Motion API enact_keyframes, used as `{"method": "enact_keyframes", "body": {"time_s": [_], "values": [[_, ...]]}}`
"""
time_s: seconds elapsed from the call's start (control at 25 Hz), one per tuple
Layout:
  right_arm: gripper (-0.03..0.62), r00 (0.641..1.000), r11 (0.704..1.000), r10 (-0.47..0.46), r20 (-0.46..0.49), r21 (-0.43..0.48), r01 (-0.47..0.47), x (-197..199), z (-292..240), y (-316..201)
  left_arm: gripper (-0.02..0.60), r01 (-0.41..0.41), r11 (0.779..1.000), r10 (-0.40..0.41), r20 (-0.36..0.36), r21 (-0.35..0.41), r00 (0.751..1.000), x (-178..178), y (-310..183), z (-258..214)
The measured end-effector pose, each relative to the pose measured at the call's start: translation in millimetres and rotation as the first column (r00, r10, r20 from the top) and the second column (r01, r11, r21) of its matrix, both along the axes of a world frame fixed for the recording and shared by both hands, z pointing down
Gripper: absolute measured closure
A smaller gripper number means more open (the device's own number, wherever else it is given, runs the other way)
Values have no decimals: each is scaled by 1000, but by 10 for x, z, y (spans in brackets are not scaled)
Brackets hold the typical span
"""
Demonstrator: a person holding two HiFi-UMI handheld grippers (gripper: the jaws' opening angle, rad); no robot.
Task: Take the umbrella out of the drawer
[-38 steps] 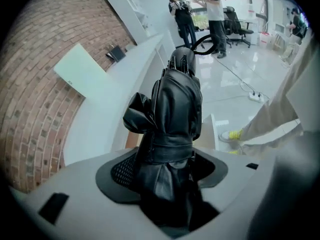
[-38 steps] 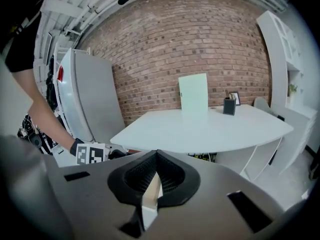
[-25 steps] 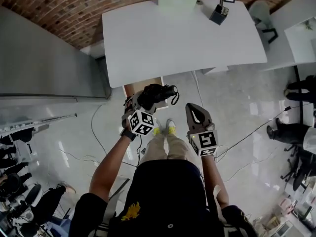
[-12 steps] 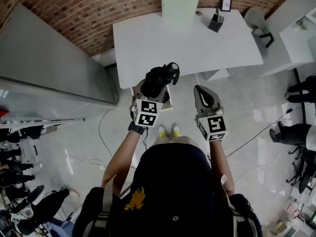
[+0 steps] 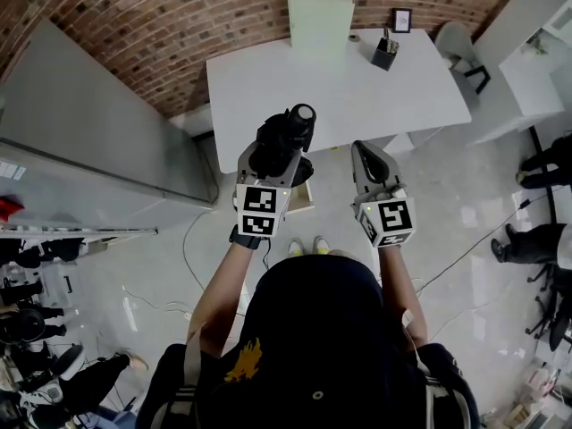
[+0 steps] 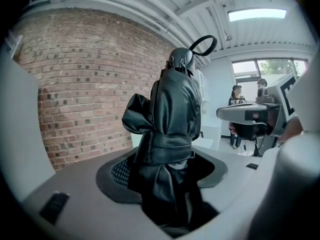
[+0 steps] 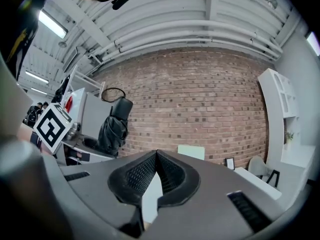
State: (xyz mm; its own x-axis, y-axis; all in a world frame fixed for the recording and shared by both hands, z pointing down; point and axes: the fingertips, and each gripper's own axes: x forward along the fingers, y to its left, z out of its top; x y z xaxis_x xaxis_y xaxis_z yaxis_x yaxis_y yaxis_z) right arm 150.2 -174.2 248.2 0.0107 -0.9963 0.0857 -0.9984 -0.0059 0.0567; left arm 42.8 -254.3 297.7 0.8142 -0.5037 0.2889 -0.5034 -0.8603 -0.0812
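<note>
1. Ahead of you stands a white table against the brick wall.
2. Along its far edge you see a pale green box, a dark pen holder and a small frame.
3. A grey cabinet stands to your left.

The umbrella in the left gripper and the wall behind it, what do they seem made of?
The umbrella: black fabric with a slight sheen, probably coated synthetic; it bunches in soft, glossy folds. The wall: matte red-brown brick, with pale mortar joints visible.
</note>
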Motion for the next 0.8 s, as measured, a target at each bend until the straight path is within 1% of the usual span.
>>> {"method": "enact_keyframes", "body": {"time_s": [0.12, 0.32, 0.36, 0.56, 0.68, 0.8], "values": [[567, 1000, 1000, 1, -15, 10, -1, 24, -67, -44, 293, -23, 999, 24, -23, 44, 999, 41, 53, -202], [567, 1000, 999, 17, -8, 33, -17, 117, -150, -56, 293, -12, 999, 16, -110, 35, 994, 102, 36, -401], [566, 1000, 999, 17, -8, 36, -17, 138, -169, -54, 293, -9, 999, 13, -119, 34, 993, 121, 42, -420], [568, 1000, 999, 11, -27, 38, -10, 179, -185, -70, 295, -5, 999, 10, -115, 44, 993, 169, 60, -420], [567, 999, 999, -3, -32, 34, 4, 129, -188, -109, 295, 1, 999, 4, -130, 36, 992, 161, 37, -417], [568, 999, 1000, -13, -43, 25, 14, 101, -178, -137, 295, 5, 1000, -2, -126, 30, 992, 154, 15, -406]]}}
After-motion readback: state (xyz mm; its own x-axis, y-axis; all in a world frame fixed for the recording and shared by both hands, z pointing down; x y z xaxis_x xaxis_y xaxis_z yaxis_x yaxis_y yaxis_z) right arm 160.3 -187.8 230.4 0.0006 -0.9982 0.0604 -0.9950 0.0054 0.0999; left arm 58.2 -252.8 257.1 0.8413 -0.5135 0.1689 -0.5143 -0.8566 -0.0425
